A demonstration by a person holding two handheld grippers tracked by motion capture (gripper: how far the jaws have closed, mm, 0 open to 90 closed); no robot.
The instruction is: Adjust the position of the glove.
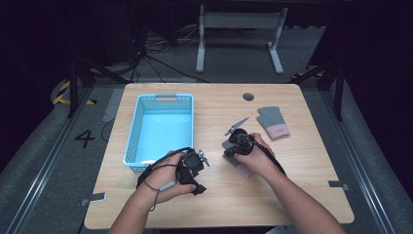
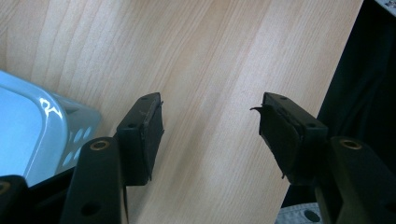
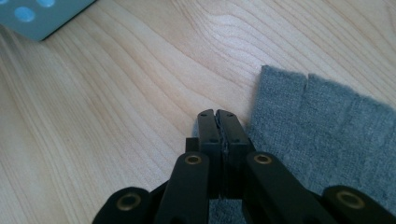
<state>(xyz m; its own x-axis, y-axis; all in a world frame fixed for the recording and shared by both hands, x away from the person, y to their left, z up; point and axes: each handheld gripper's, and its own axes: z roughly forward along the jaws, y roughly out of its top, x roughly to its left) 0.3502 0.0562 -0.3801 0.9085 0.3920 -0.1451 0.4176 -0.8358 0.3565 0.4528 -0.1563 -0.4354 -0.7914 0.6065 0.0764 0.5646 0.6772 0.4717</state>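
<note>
**Getting the grey glove into the blue basket: how we handle this step**

We have 2 grey gloves on the worktop point(image 1: 292, 195). 1 glove point(image 1: 242, 169) lies under our right hand-held gripper point(image 1: 233, 148), near the middle of the worktop; in the right gripper view the same glove point(image 3: 327, 135) shows as grey knit with its finger slits, beside and under the jaws. The other glove point(image 1: 273, 121), with a pink cuff, lies well apart, toward the far right. The blue basket point(image 1: 139, 122) stands on the left half of the worktop.

Our right hand-held gripper point(image 3: 222, 122) has its jaws fully closed, pad against pad. We cannot tell whether a fold of knit is pinched between them; the glove's edge lies just beside the tips and some grey shows below them. Our left hand-held gripper point(image 2: 210, 126) stands open with nothing between its jaws, over bare wood, with the basket's corner point(image 2: 79, 126) just to its side.

To do this step well, we judge that we should:

1. Check that the right pads truly hold knit before we lift; a pinch on the very edge can slip.
2. Lift low and steady, so that the limp glove trails without snagging.
3. Carry it over the basket's near rim, then release well inside.
4. Keep the left hand-held gripper clear of the path, ready to steady the basket if it slides.
</note>
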